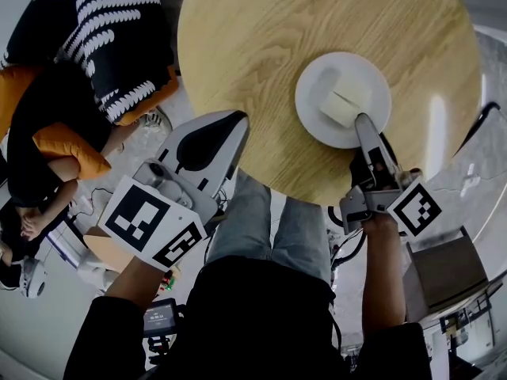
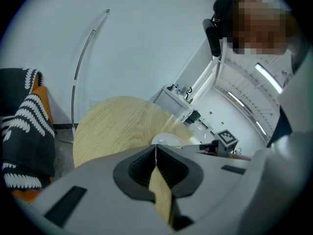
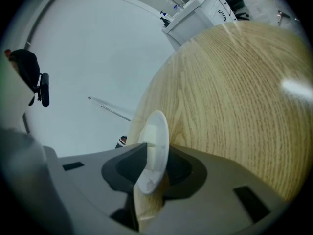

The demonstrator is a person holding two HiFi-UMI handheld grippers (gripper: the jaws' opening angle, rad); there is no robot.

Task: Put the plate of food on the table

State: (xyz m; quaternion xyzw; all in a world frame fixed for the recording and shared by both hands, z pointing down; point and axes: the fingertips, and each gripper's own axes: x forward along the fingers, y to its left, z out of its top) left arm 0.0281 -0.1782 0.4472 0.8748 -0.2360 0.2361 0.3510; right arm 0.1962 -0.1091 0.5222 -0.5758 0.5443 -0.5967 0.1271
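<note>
Plate (image 1: 343,99) on table (image 1: 261,54), right claw (image 3: 152,153) straddling rim

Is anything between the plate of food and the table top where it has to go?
Nothing visible. The plate already lies on the round wooden table with the food on it. The right tool is at its near rim, one jaw on either side.

Most of the round light-wood table (image 1: 261,46) lies open from above; only the white round plate with pale food blocks (image 1: 310,109) takes its near right part. A black-and-white patterned throw (image 1: 119,46), seemingly draped over an orange chair (image 1: 67,145), crowds the left edge.
</note>
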